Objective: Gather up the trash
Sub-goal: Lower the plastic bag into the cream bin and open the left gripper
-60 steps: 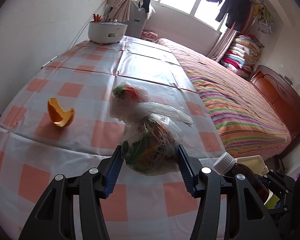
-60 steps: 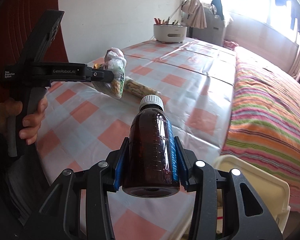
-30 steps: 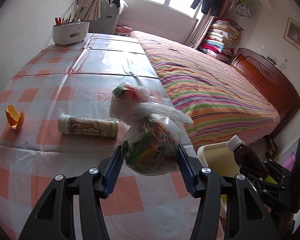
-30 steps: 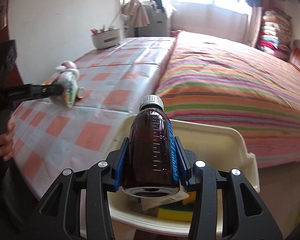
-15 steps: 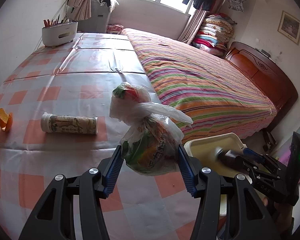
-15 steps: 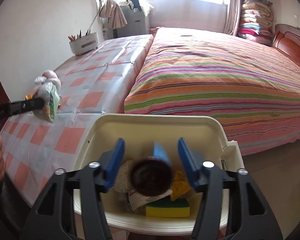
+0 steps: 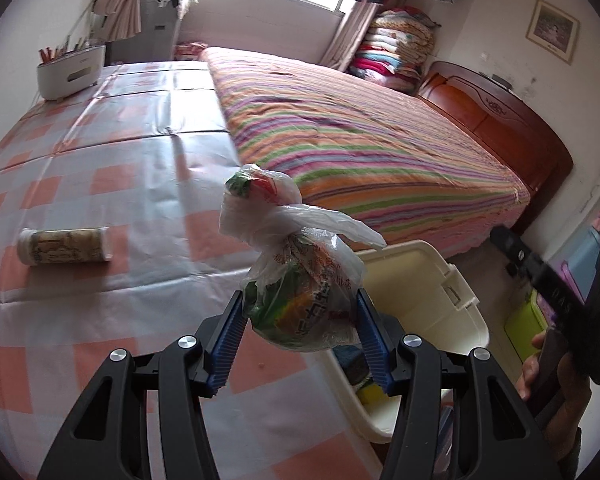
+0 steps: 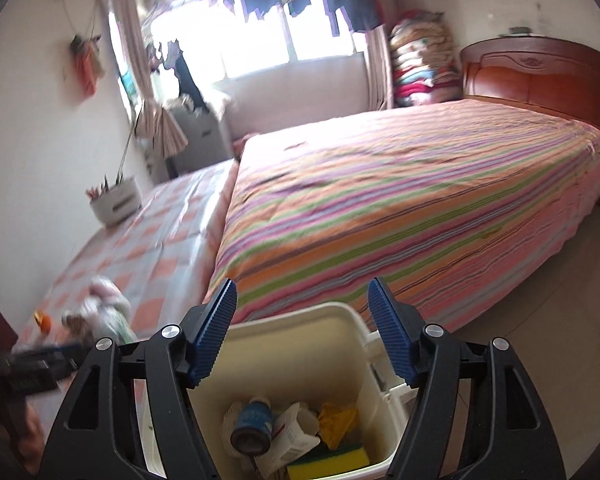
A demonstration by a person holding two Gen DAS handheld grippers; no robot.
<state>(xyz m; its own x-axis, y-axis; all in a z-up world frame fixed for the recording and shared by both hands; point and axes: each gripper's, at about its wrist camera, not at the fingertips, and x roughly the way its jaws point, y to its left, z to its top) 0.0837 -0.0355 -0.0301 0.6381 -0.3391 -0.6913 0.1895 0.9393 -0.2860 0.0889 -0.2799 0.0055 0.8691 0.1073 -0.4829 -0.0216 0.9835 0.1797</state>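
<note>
Left gripper (image 7: 300, 334) clamps knotted plastic bag of trash (image 7: 300, 300), frame centre, beside cream bin (image 7: 456, 304). Right gripper (image 8: 302, 320) empty, jaws opening above bin; brown bottle (image 8: 252, 426) lies inside, lower centre.

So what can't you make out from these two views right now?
- Bin contents, left view: hidden behind the bag and left gripper.
- Orange scrap on the table, right view: motion-blurred, unidentifiable.
- Bottle label in the bin, right view: too small to read.
</note>
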